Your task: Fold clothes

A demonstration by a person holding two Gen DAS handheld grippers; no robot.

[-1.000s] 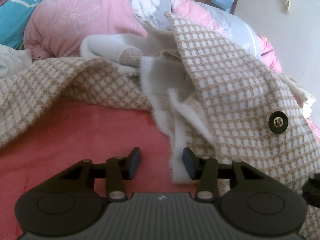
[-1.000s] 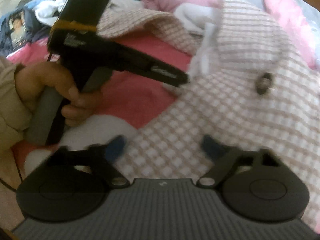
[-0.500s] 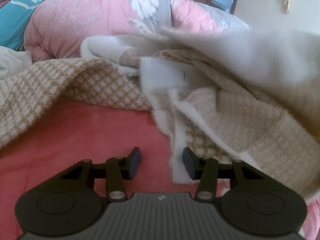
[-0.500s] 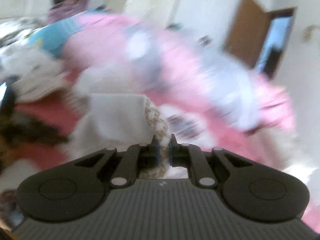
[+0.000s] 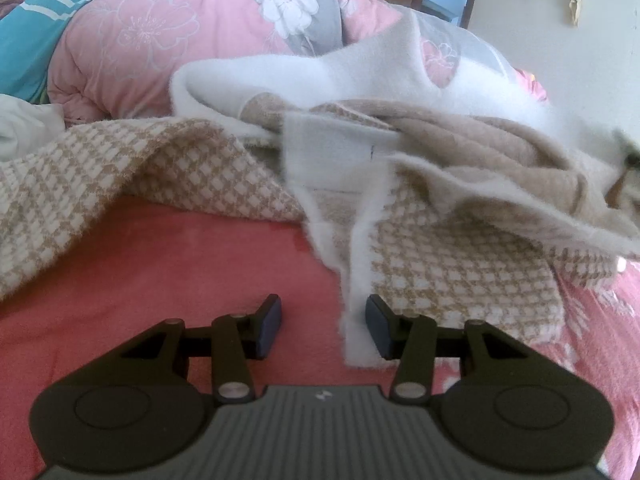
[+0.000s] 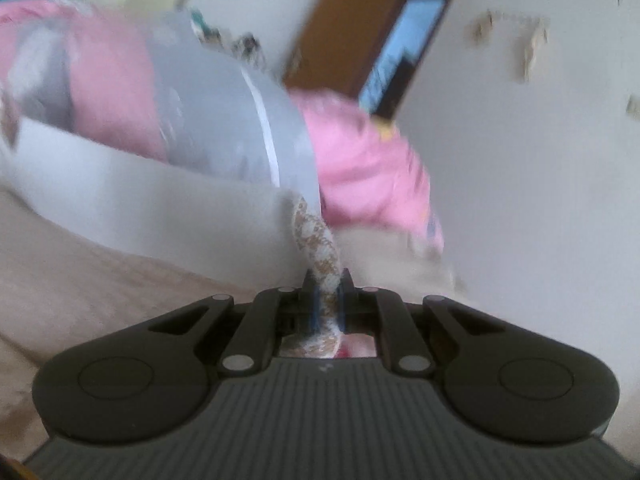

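On red bedspread [image 5: 168, 264]: checked garment [image 5: 460, 280]; pink duvet [image 5: 160, 40] behind

Left wrist view low over garment [image 5: 460, 240]; right faces quilt [image 6: 200, 92], shared.

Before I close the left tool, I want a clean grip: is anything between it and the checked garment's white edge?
Nothing visible. The left tool stands open over the red blanket, and the garment's white edge lies beside its right finger, just inside the gap.
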